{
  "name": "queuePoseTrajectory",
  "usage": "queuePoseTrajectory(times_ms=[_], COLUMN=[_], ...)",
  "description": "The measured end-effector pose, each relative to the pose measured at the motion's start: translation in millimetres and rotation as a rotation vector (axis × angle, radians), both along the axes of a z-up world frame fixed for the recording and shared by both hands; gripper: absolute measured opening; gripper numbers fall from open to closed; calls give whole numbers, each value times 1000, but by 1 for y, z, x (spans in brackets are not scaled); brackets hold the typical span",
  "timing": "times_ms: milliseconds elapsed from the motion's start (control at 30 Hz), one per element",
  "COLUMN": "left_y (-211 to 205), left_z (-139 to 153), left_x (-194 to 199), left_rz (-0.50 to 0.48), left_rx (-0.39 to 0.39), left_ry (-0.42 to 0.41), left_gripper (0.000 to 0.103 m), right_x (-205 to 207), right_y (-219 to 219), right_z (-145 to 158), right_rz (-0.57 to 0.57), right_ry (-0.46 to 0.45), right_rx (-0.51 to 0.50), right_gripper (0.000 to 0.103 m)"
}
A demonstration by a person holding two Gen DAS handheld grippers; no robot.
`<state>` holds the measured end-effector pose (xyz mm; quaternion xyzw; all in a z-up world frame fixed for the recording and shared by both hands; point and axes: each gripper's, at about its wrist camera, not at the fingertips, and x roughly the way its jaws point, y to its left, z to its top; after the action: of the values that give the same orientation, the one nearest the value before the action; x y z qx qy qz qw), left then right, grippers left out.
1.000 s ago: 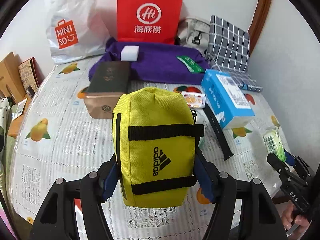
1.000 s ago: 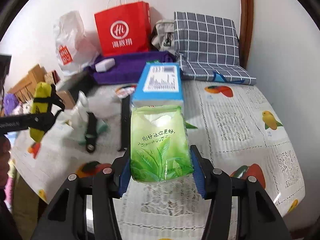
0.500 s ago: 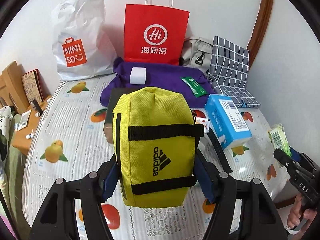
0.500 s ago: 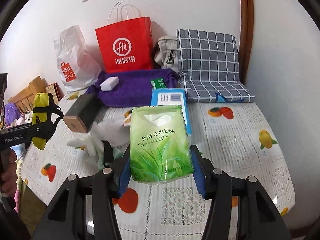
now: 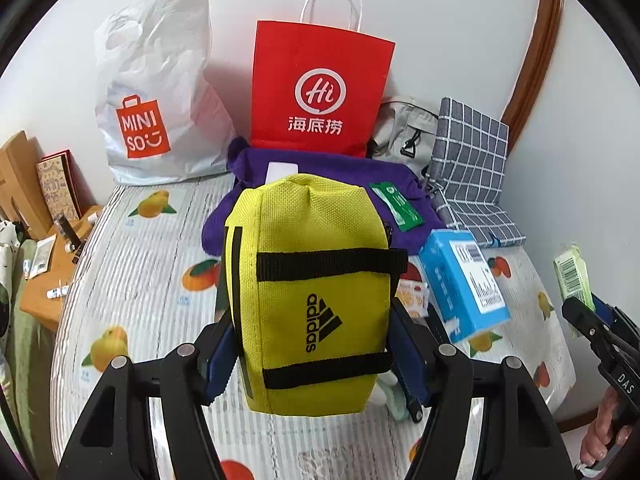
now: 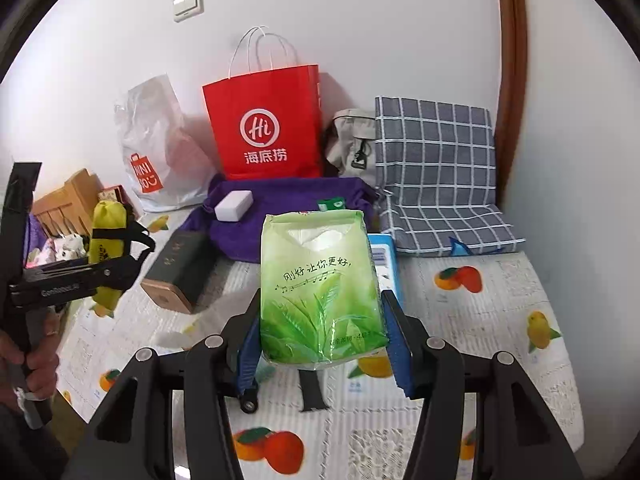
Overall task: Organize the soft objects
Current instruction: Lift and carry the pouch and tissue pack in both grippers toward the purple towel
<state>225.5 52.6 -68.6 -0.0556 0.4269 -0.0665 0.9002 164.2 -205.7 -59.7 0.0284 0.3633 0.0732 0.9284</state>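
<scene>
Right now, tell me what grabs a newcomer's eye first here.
The yellow pouch clamped in the left gripper fills the left view, and the green tissue pack in the right gripper fills the right view. Behind both, the red bag stands against the wall, above the purple cloth.

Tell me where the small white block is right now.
In the right wrist view, the small white block lies on the purple cloth, left of centre, just in front of the red paper bag.
</scene>
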Motion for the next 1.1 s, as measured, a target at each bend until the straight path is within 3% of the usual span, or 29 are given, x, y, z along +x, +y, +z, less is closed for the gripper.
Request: queuePoseTrajectory(times_ms=[233,667,1100], left_y=[5,21,18], left_z=[5,8,15], left_x=[32,94,149], left_rz=[19,37,41], left_rx=[5,1,48], left_ry=[-11,-4,-6], left_gripper=[67,67,67], right_x=[35,98,182], right_y=[2,11,20], right_z=[0,9,7], right_rz=[4,26,90], right_ry=[31,5,35], right_rx=[29,13,72], right_gripper=[53,54,54])
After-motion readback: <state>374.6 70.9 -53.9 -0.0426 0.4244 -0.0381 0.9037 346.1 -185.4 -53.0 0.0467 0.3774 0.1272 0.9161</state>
